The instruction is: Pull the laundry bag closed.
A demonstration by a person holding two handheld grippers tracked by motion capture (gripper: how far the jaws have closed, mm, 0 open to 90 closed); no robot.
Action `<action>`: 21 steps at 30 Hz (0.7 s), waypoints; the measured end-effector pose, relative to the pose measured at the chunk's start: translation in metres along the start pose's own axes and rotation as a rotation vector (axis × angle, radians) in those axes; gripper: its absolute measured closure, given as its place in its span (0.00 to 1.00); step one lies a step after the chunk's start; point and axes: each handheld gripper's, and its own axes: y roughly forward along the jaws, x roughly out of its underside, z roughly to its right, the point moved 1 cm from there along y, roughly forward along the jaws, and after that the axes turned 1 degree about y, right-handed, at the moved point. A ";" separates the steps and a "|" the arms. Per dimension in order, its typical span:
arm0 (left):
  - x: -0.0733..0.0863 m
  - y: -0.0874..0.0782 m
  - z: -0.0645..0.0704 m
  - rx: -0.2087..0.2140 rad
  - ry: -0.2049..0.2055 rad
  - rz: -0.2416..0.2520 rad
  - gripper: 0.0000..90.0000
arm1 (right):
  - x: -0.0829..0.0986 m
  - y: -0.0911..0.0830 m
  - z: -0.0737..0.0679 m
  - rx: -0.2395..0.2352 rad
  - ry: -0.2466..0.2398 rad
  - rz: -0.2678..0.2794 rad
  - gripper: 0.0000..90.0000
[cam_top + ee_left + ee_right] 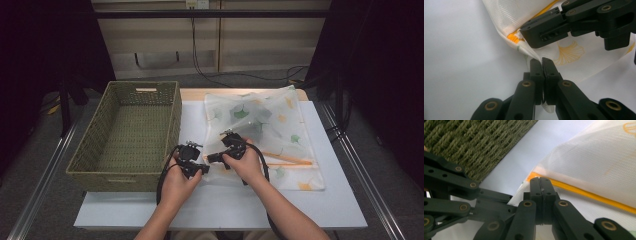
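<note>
Both grippers are clamped on the near-left corner of the bag [260, 132]: left gripper [541, 62] pinches the mesh fabric, right gripper [540, 181] grips at the orange zipper [584, 192]. Step: likely opening the zipper; next, slide the pull along while holding the corner. The bag lies flat on the table [330, 205], right of the basket [131, 135]. Dark room beyond.

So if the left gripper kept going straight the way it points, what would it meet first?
Probably the right gripper. The left gripper is shut on the bag edge, and the right gripper's jaw crosses just ahead, above the fabric, though the depth is unclear.
</note>
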 end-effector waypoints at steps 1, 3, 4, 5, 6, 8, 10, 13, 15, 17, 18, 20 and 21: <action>0.000 0.000 0.000 -0.001 0.000 -0.001 0.98 | 0.000 0.000 0.000 -0.001 -0.005 -0.002 1.00; 0.000 0.000 0.001 -0.009 -0.002 0.000 0.97 | 0.000 -0.002 0.000 -0.010 0.006 -0.008 1.00; 0.000 0.000 0.000 -0.002 -0.004 0.000 0.95 | 0.000 -0.002 0.001 -0.017 0.003 -0.011 1.00; 0.000 0.001 0.000 -0.014 -0.007 -0.001 0.94 | 0.000 -0.003 0.002 -0.021 0.004 -0.012 1.00; 0.000 0.001 -0.002 -0.006 -0.011 -0.006 0.94 | 0.000 -0.003 0.002 -0.024 0.006 -0.012 1.00; 0.000 0.002 -0.003 -0.014 -0.011 -0.005 0.92 | 0.000 -0.005 0.002 -0.038 0.008 -0.011 1.00; -0.001 0.003 -0.002 -0.022 -0.008 0.009 0.86 | 0.000 -0.006 0.002 -0.042 0.007 -0.006 1.00; -0.004 0.004 -0.004 -0.040 -0.009 0.014 0.86 | 0.000 -0.008 0.001 -0.047 0.005 -0.004 1.00; -0.004 0.005 -0.005 -0.053 -0.006 0.020 0.86 | 0.000 -0.009 0.001 -0.056 0.008 0.000 1.00; -0.004 0.007 -0.005 -0.060 -0.014 0.029 0.87 | 0.000 -0.010 0.000 -0.057 0.013 -0.001 1.00; -0.004 0.008 -0.005 -0.061 -0.012 0.032 0.89 | 0.000 -0.011 0.000 -0.056 0.017 -0.005 1.00; -0.004 0.008 -0.005 -0.059 -0.012 0.036 0.96 | 0.001 -0.011 0.000 -0.052 0.021 -0.003 1.00; -0.004 0.008 -0.004 -0.060 -0.018 0.037 0.98 | 0.001 -0.011 0.000 -0.040 0.019 0.001 1.00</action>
